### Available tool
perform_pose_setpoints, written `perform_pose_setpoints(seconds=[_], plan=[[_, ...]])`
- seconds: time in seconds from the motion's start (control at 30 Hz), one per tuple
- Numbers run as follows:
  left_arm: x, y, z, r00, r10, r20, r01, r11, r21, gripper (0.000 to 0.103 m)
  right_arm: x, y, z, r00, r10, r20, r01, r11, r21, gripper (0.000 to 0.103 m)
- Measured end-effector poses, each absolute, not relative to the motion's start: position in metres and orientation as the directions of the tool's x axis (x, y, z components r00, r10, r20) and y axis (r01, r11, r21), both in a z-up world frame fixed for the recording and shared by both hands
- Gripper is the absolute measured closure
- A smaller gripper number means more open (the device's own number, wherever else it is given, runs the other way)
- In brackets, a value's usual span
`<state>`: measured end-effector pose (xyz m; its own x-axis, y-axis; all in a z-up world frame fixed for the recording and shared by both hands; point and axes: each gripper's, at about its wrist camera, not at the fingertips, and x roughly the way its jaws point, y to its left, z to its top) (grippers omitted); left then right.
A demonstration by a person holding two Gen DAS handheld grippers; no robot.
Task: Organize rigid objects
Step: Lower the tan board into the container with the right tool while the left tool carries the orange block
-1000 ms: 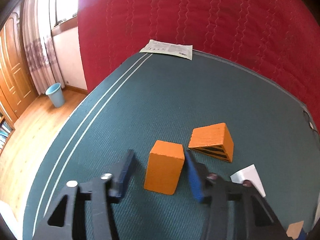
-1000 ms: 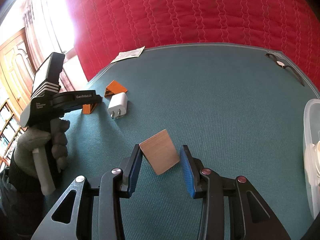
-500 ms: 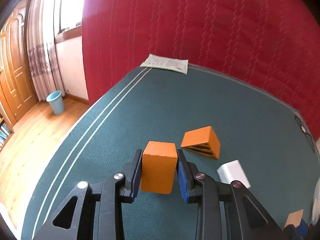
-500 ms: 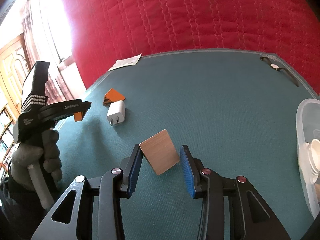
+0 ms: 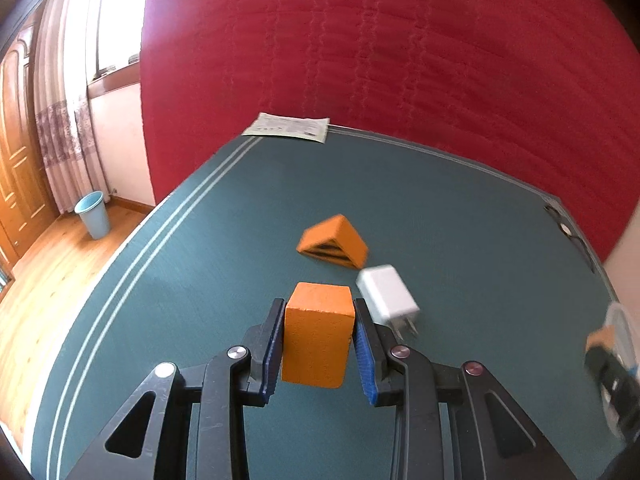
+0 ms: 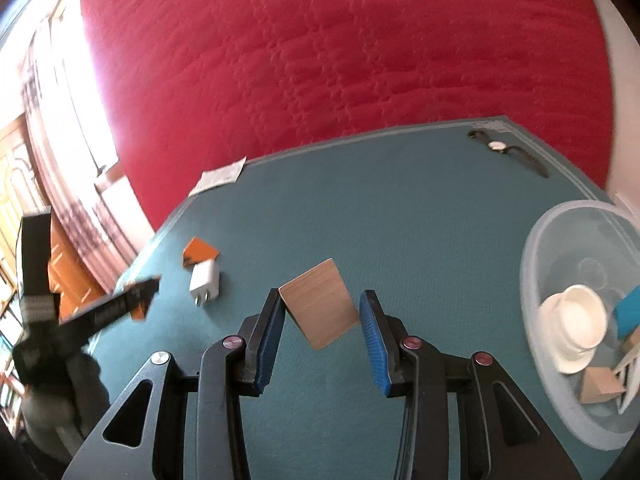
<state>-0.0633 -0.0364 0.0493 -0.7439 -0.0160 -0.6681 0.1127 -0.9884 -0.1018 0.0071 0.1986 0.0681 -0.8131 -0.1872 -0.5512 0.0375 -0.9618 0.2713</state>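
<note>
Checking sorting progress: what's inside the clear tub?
Inside the clear tub: a white cup, a blue piece, a tan wooden block. The frame edge hides the rest.

1. Your right gripper (image 6: 320,322) sits at the bottom centre of the frame, its blue pads clamping a tilted tan wooden block (image 6: 319,309) by its corners.
2. At the right edge, a clear plastic tub (image 6: 538,364) holds white dishes and other blocks.
3. Left of centre, a white charger (image 6: 205,280) lies touching an orange wedge (image 6: 199,251).
4. At the far left, your left gripper (image 6: 132,300) is blurred, with something orange at its tip.
5. A wristwatch (image 6: 506,151) lies at the upper right.
</note>
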Motion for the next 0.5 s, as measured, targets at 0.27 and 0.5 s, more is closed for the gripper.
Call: perform_pose_setpoints(seconds=[0.27,0.5], plan=[[-0.048,0.0,0.051,-0.74,0.043,-0.671,0.029,-0.995,-0.096,0.069,0.023,0.236,0.078,-0.818,-0.081,-0.569,-0.018,-0.986,0.165,0.063],[-0.039,0.028,0.048,-0.722,0.087,-0.686,-0.026,-0.995,-0.099,0.069,0.048,0.298,0.077,-0.816,0.016,-0.578,-0.129,-0.979,0.155,0.063]])
